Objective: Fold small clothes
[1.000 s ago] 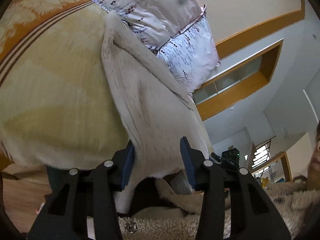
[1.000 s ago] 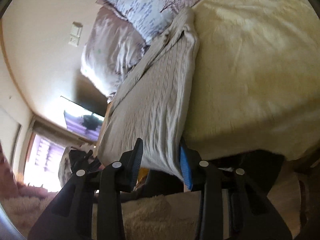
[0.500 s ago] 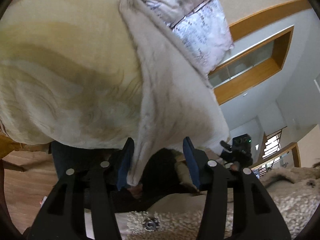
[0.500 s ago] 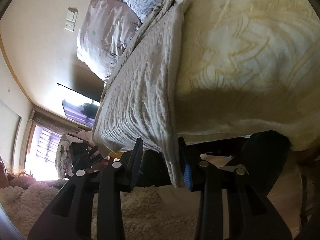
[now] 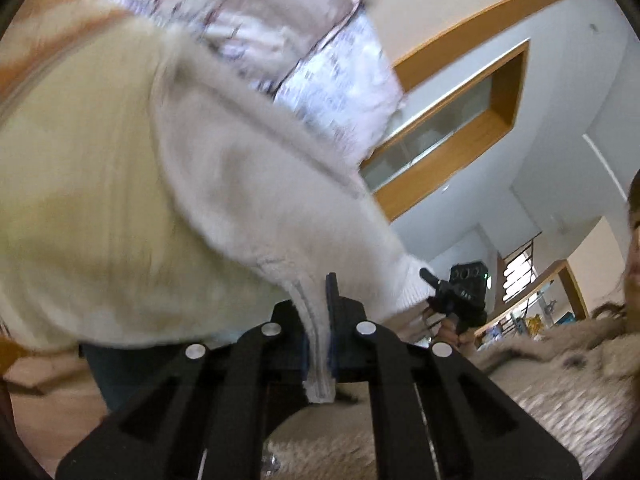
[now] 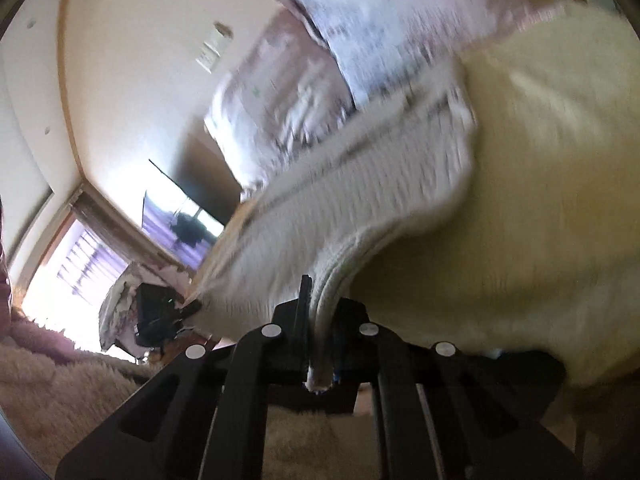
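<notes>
Where its ribbed hem runs off the near edge of the bed [image 5: 76,184], the cream knit garment [image 5: 248,192] is pinched at both lower corners. At one corner the left claw [image 5: 318,320] is clenched on a doubled fold of hem, a short end of which hangs below the blue pads; at the other the right claw [image 6: 320,320] grasps the hem in the same way. Between the two claws the knit sags, while the far part of the garment lies along the yellow bedspread toward the pillows [image 5: 320,64], which sit just beyond its far end at the head of the bed. Both views are motion-blurred. Beyond the pillows, in the right wrist view, a pale wall carries a switch plate [image 6: 214,50], and a dark screen [image 6: 180,220] stands next to a bright window. No brand, label or writing on the garment or the pillows can be read; the pillow print is only a smear of purple marks.
</notes>
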